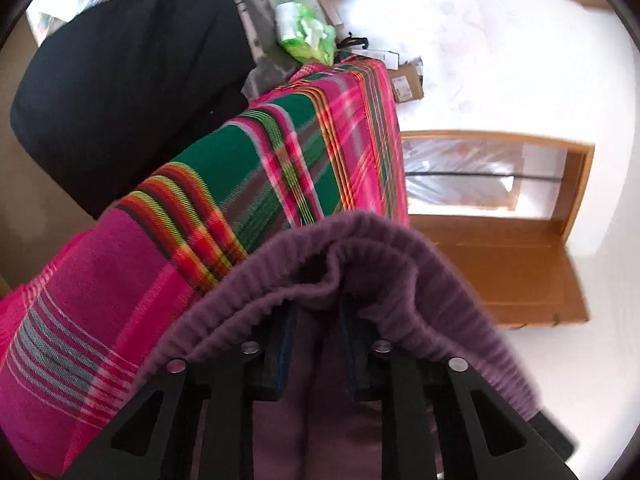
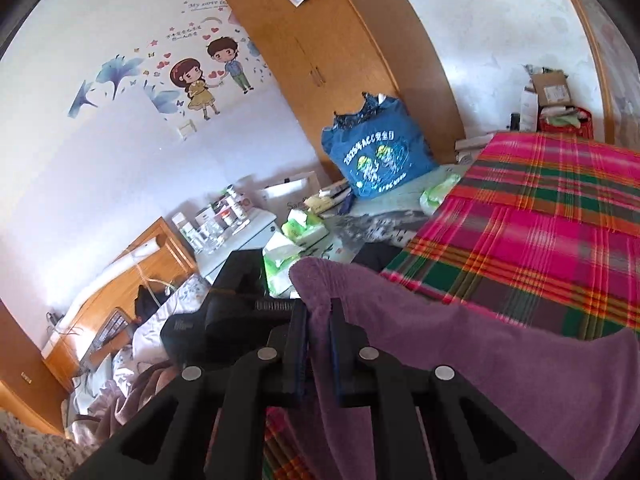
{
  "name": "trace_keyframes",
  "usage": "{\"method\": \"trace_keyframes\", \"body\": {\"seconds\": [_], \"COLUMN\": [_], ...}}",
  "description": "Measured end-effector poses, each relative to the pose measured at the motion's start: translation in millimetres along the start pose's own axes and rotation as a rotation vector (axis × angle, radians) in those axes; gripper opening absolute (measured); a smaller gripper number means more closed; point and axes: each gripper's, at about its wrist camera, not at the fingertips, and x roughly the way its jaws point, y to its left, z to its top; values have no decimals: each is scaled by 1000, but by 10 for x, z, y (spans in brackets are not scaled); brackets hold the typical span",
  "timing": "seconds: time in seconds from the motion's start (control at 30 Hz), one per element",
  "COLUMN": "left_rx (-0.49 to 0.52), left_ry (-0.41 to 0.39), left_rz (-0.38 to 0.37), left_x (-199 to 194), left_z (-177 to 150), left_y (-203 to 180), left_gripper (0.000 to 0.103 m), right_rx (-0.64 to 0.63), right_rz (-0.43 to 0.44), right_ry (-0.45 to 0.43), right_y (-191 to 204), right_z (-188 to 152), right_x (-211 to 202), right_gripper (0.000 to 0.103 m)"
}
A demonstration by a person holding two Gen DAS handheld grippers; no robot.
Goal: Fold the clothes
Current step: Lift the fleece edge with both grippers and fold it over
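The left hand-held gripper (image 1: 318, 312) pinched the ribbed hem of a purple knit garment (image 1: 360, 248) above the pink plaid cloth (image 1: 248, 152). The right hand-held gripper (image 2: 319, 320) clamped another edge of the garment beside that cloth.

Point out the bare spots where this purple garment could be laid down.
The pink and green plaid cloth lies bare from the purple knitted garment to its far edge. Beyond its left edge it is crowded: green tissue packs, a blue printed bag and a black garment.
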Motion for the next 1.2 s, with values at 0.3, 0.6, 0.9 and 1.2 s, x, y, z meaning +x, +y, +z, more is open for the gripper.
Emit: {"method": "trace_keyframes", "body": {"seconds": [0.3, 0.6, 0.9, 1.2], "left_rx": [-5, -41, 9, 46], "left_ry": [-66, -7, 5, -29], "left_rz": [15, -72, -9, 7], "left_x": [-223, -338, -362, -447], "left_z": [104, 158, 174, 237], "left_y": [119, 197, 87, 56], "left_gripper": [18, 28, 28, 31], "right_rx": [-52, -83, -78, -163], "right_rz": [74, 42, 26, -29], "right_ry": [180, 239, 280, 263], "right_y": [163, 171, 151, 284], "right_z": [-374, -560, -666, -682], "right_x": [361, 543, 689, 760], "right_gripper": [10, 10, 11, 12]}}
